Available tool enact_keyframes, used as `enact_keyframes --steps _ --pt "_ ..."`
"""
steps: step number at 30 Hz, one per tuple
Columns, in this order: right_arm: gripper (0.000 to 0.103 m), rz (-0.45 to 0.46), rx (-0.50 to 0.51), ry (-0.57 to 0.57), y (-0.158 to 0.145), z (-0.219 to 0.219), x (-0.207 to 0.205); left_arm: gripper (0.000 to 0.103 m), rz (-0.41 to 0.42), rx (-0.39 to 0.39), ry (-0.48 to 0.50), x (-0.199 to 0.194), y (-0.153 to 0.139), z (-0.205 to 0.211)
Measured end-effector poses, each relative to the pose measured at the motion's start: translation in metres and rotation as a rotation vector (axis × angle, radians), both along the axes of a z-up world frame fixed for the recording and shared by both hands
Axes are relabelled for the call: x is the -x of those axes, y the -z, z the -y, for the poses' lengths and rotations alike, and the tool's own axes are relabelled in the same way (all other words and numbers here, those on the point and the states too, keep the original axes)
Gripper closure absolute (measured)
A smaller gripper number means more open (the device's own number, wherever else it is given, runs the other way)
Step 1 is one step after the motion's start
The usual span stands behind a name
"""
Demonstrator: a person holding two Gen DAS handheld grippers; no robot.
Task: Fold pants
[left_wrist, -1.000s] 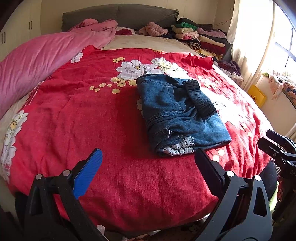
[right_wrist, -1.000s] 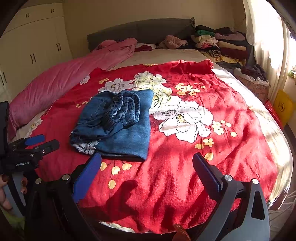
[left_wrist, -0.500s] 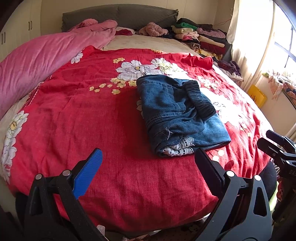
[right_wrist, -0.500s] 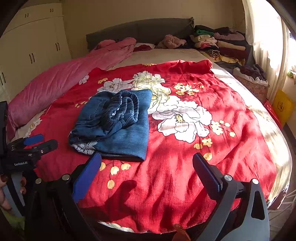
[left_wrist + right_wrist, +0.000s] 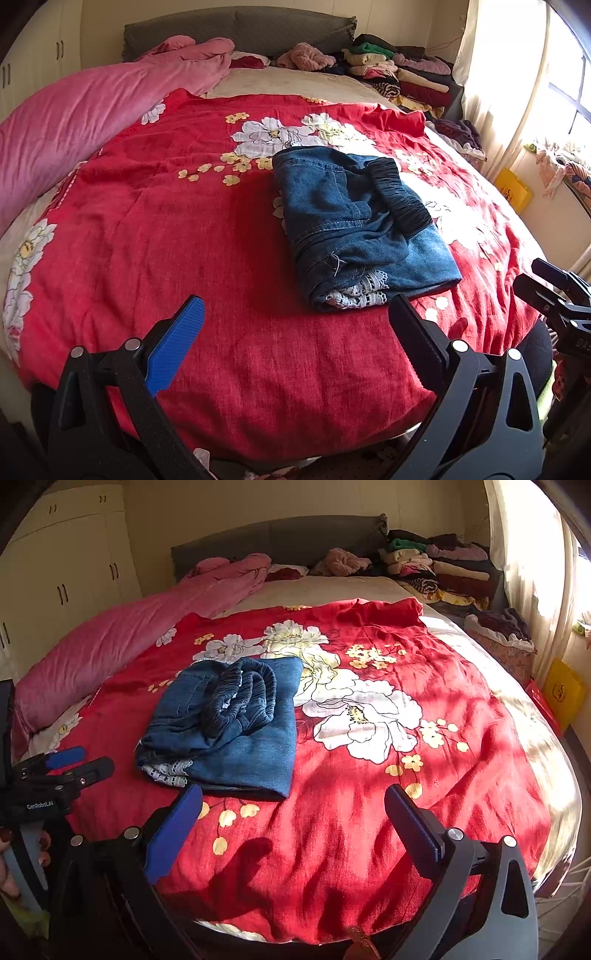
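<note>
Almost nothing has changed over the last second: your left gripper (image 5: 295,325) and right gripper (image 5: 293,812) both hang wide open and empty, just short of the folded denim pants (image 5: 354,225) (lace hem peeking out) on the red floral bedspread (image 5: 184,240). The fold looks finished.

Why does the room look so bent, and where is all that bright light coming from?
Both views are fisheye, so the bed edge curves. In the left wrist view the window is blown out white, hiding detail. In the right wrist view sun falls across the red bedspread, and the right gripper throws a dark shadow on it. The folded pants stay sharp.
</note>
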State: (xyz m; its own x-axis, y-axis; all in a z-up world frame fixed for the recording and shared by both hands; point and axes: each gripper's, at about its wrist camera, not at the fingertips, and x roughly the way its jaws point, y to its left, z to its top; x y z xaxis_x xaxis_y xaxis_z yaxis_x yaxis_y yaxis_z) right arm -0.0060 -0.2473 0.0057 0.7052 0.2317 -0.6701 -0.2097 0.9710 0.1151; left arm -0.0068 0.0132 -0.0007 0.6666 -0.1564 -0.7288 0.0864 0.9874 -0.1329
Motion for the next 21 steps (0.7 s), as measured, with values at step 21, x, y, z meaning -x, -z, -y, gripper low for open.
enact_keyframes --steps 21 --pt "0.005 0.001 0.006 0.005 0.0005 0.0015 0.0001 0.010 -0.011 0.005 0.007 0.0022 0.0052 0.0004"
